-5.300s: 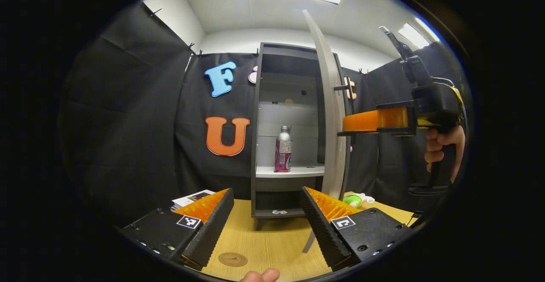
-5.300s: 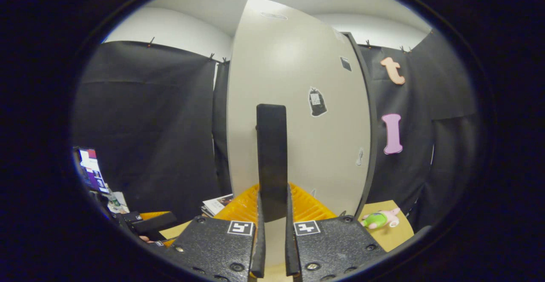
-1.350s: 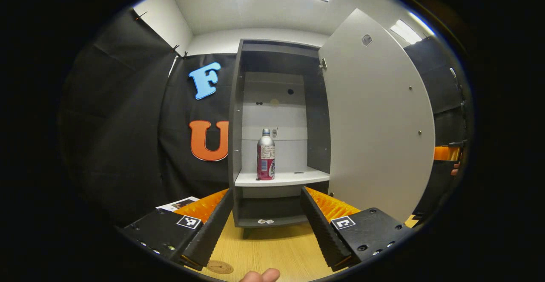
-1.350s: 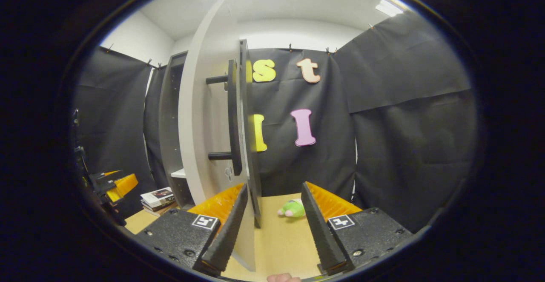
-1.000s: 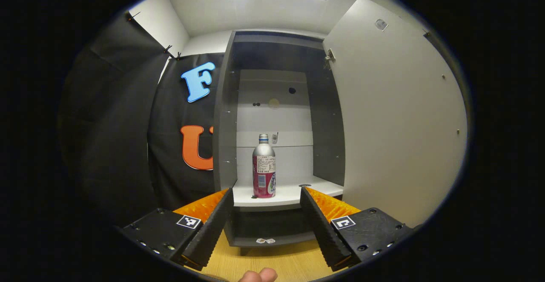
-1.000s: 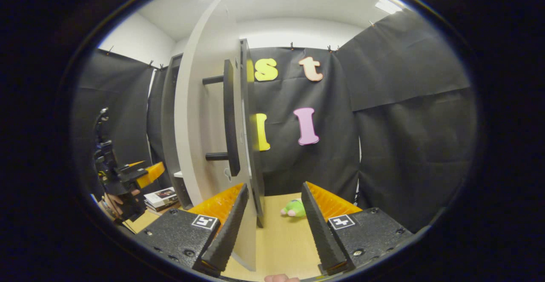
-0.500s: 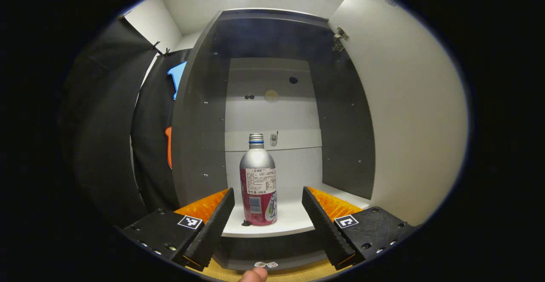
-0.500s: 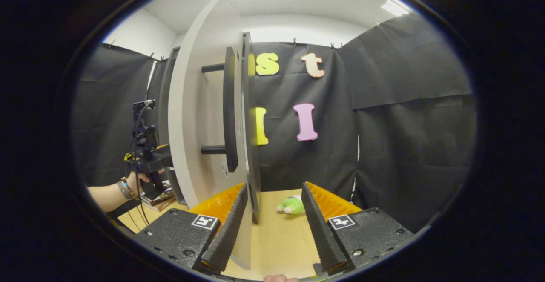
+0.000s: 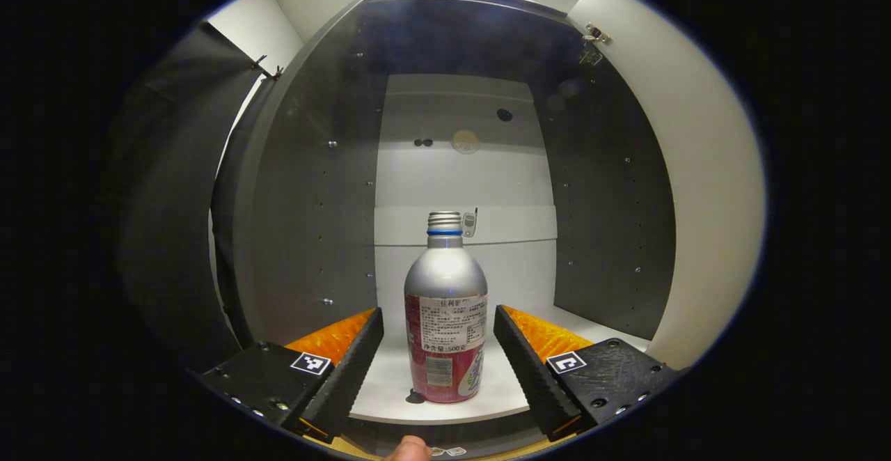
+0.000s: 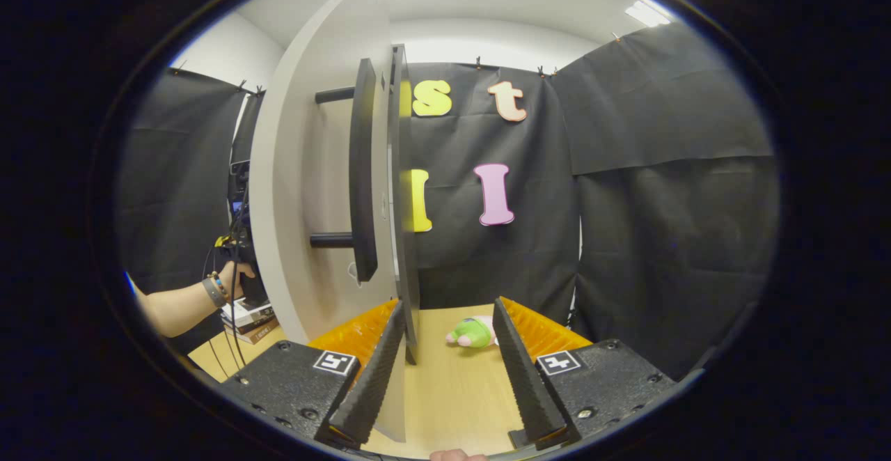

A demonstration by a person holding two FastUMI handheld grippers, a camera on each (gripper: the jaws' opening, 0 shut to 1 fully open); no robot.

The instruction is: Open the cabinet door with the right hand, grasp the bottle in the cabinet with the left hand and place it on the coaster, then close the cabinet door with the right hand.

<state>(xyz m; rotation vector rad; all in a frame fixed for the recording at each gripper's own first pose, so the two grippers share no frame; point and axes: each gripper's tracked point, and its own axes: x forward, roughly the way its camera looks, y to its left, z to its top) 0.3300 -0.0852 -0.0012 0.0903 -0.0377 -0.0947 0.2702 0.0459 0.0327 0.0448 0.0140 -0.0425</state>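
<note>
Left gripper view: the left tool [image 9: 438,363] stands open, its two fingers spread either side of the bottle [image 9: 445,329] without touching it. The bottle, silver-shouldered with a red label and a threaded cap, stands upright at lower centre of the frame on the white shelf [image 9: 501,395] inside the cabinet [image 9: 313,189]. The cabinet door [image 9: 703,189] lies swung open along the right of the frame.

Right gripper view: the right tool [image 10: 449,360] is open and grips nothing. The open door's edge and its dark bar handle [image 10: 363,168] rise left of centre, the edge just beside the tool's left finger. A green plush toy [image 10: 473,332] lies on the wooden bench [image 10: 452,391] between the fingers, farther off. At left, a hand [image 10: 233,280] with a wristband shows beyond the door, above a stack of books [image 10: 243,318].
</note>
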